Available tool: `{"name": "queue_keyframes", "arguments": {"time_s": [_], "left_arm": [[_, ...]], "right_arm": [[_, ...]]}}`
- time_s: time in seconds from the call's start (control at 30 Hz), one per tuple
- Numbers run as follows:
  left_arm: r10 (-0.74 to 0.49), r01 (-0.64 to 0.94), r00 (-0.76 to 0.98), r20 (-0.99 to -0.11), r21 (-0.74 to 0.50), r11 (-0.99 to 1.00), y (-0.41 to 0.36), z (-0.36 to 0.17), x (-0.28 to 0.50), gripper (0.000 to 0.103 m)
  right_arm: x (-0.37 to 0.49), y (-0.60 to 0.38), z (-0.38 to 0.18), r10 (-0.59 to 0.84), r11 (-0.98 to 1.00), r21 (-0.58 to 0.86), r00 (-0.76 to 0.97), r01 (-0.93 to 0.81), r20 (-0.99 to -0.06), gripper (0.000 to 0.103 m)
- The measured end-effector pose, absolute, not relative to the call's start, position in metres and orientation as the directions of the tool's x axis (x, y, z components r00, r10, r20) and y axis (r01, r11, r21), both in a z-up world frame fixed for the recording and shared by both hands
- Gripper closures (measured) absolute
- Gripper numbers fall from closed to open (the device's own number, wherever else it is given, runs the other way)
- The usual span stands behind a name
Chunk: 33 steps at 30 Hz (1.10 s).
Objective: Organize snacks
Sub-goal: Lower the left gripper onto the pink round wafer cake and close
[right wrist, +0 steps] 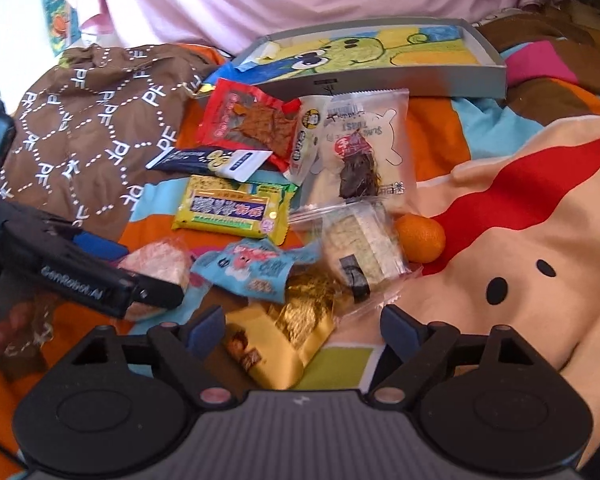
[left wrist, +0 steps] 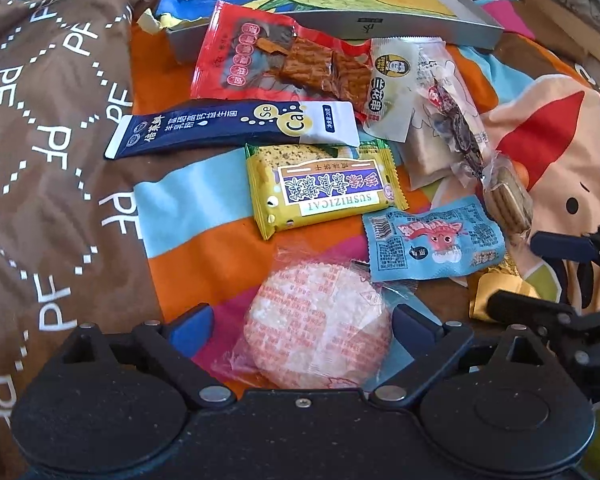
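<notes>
Bed cover (right wrist: 520, 184): soft and uneven, so packets may slide or tilt when pressed. Grey box (right wrist: 384, 76), at 12 o'clock of the pile, is empty of snacks; the reach passes over loose wrappers. Left claw (left wrist: 302, 322) stands open, straddling the round rice cracker (left wrist: 318, 328) without gripping it; closing hard may crush it. Right claw (right wrist: 302, 326) stands open around the gold packet (right wrist: 288, 340); the blue packet (right wrist: 256, 270), lying across its upper end, may drag along.
</notes>
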<state>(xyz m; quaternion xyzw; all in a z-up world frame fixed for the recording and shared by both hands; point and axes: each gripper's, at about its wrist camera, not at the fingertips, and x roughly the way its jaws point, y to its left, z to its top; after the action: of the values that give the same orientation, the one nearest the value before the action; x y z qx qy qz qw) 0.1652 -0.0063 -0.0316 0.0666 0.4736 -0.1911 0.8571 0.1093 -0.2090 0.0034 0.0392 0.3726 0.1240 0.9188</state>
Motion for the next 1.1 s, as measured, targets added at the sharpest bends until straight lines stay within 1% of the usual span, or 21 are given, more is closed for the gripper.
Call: {"name": "queue_keyframes", "arguments": {"time_s": [0.17, 0.3, 0.43, 0.6, 0.73, 0.83, 0.9, 1.0, 1.03, 1.1], "left_arm": [[-0.258, 0.367, 0.475, -0.842, -0.077, 0.927, -0.005, -0.032, 0.167, 0.008], [-0.244, 0.361, 0.479, -0.843, -0.063, 0.930, -0.011, -0.034, 0.161, 0.012], [-0.239, 0.336, 0.495, -0.835, -0.070, 0.939, -0.011, -0.034, 0.157, 0.012], [-0.239, 0.331, 0.493, -0.836, -0.073, 0.941, -0.011, -0.032, 0.161, 0.014], [-0.233, 0.319, 0.496, -0.837, -0.074, 0.945, -0.012, -0.032, 0.165, 0.015], [-0.228, 0.312, 0.499, -0.836, -0.072, 0.947, -0.013, -0.032, 0.162, 0.018], [-0.235, 0.307, 0.502, -0.832, -0.083, 0.948, -0.011, -0.031, 0.161, 0.020], [-0.245, 0.300, 0.509, -0.825, -0.096, 0.949, -0.010, -0.032, 0.158, 0.024], [-0.245, 0.298, 0.512, -0.823, -0.097, 0.949, -0.010, -0.032, 0.156, 0.026], [-0.244, 0.290, 0.517, -0.820, -0.100, 0.952, -0.010, -0.031, 0.152, 0.026]], "right_arm": [[0.111, -0.199, 0.000, 0.243, 0.967, 0.118, 0.686, -0.225, -0.686, 0.015], [0.108, -0.200, 0.002, 0.269, 0.960, 0.145, 0.654, -0.239, -0.707, 0.020], [0.105, -0.200, 0.005, 0.285, 0.956, 0.161, 0.644, -0.245, -0.709, 0.020], [0.112, -0.195, 0.001, 0.271, 0.960, 0.145, 0.660, -0.240, -0.700, 0.015], [0.117, -0.192, -0.004, 0.256, 0.963, 0.125, 0.654, -0.240, -0.712, 0.016], [0.114, -0.192, -0.003, 0.262, 0.960, 0.124, 0.648, -0.251, -0.715, 0.023], [0.112, -0.192, -0.001, 0.267, 0.958, 0.122, 0.642, -0.261, -0.719, 0.031], [0.109, -0.193, 0.001, 0.278, 0.954, 0.129, 0.632, -0.272, -0.723, 0.037], [0.108, -0.194, 0.002, 0.282, 0.952, 0.133, 0.628, -0.274, -0.725, 0.038], [0.106, -0.198, 0.004, 0.291, 0.950, 0.145, 0.619, -0.276, -0.729, 0.039]]}}
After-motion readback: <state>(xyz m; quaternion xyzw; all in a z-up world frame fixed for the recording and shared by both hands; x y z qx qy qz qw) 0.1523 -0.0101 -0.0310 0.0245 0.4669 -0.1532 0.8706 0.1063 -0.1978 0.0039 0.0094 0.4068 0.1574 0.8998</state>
